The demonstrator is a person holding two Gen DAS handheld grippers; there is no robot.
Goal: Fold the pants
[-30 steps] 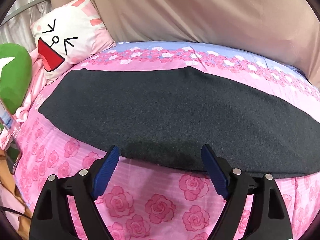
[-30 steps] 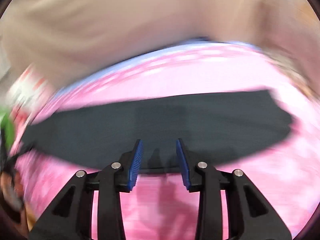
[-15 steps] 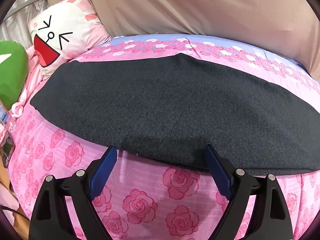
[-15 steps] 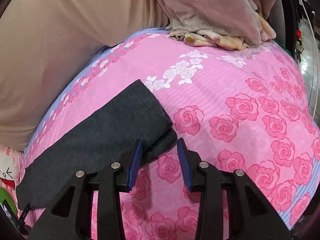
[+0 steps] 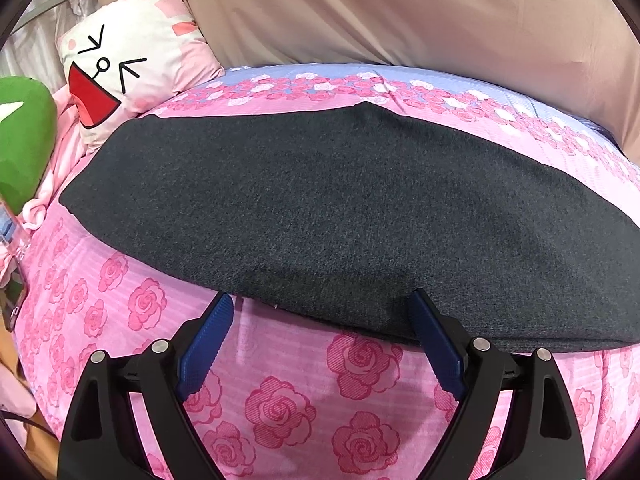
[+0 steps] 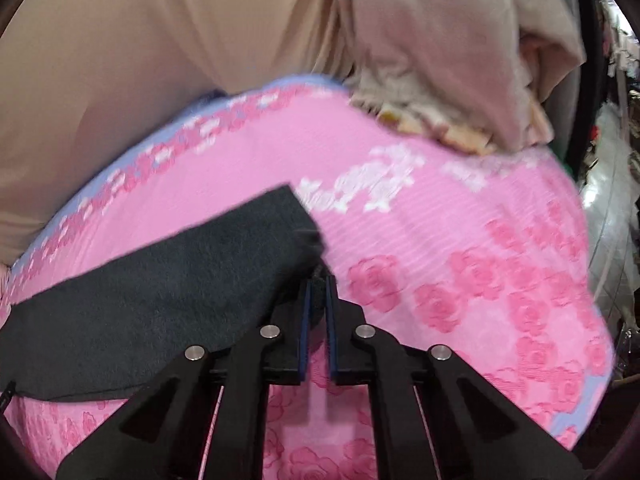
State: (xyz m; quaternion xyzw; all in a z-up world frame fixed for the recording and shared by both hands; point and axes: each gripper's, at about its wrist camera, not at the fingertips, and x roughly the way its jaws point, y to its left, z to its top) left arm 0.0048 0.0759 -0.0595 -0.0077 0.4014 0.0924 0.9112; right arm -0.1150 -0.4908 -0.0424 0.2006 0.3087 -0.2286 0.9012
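Observation:
Dark grey pants (image 5: 332, 216) lie flat in a long strip across a pink rose-print bedspread (image 5: 280, 404). My left gripper (image 5: 320, 312) is open and empty, its blue pads at the near edge of the pants about mid-length. In the right wrist view the end of the pants (image 6: 168, 292) shows, and my right gripper (image 6: 318, 284) is shut on the near corner of that end, pinching the dark cloth between its blue pads. The view is blurred.
A white cartoon-face pillow (image 5: 132, 60) and a green plush (image 5: 22, 140) lie at the left end of the bed. A beige curtain (image 5: 380, 12) hangs behind. A heap of beige blankets (image 6: 448, 60) sits at the right end.
My right gripper swung to the end of the pants and closed on its near corner. My left gripper moved slightly closer to the near edge and stayed open.

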